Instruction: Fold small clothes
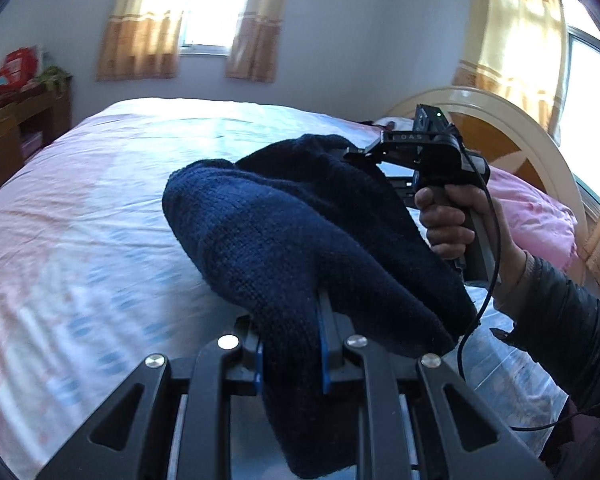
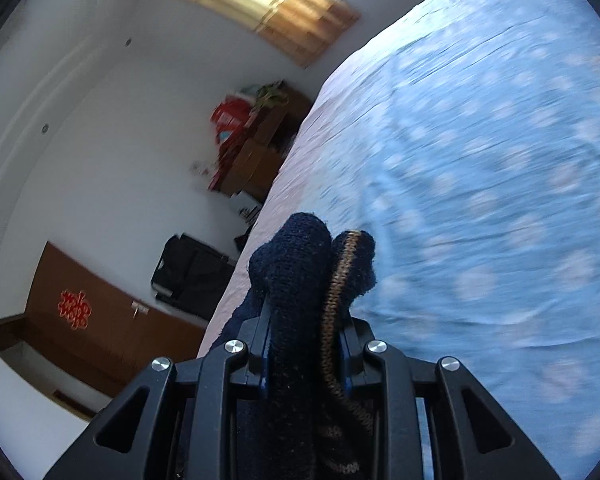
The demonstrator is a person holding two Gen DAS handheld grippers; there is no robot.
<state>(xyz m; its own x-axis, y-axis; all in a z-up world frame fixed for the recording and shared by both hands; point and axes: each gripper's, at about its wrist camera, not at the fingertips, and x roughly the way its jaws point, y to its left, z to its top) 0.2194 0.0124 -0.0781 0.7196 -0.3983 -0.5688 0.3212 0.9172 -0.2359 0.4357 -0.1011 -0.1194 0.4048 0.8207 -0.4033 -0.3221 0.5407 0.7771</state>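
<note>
Both tongs, L (image 1: 290, 344) & R (image 2: 306, 354), clenched on navy knit (image 1: 300, 232); I hold it above bed (image 1: 100, 208) to spread flat.

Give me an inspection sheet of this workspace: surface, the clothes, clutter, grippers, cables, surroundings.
Surface: bed with a pink and blue patterned sheet, blurred.
Job's things: one dark blue knitted garment, lifted off the sheet, slung between both grippers; a tan knitted stripe shows in the right wrist view.
Clutter: pink pillow by the headboard; clear plastic bag on the bed.
Grippers: left hand-held gripper shut on the garment; right hand-held gripper shut on its far edge, held by a hand.
Cables: black cable hanging from the right gripper.
Surroundings: curtained windows, wooden cabinet, white walls.
</note>
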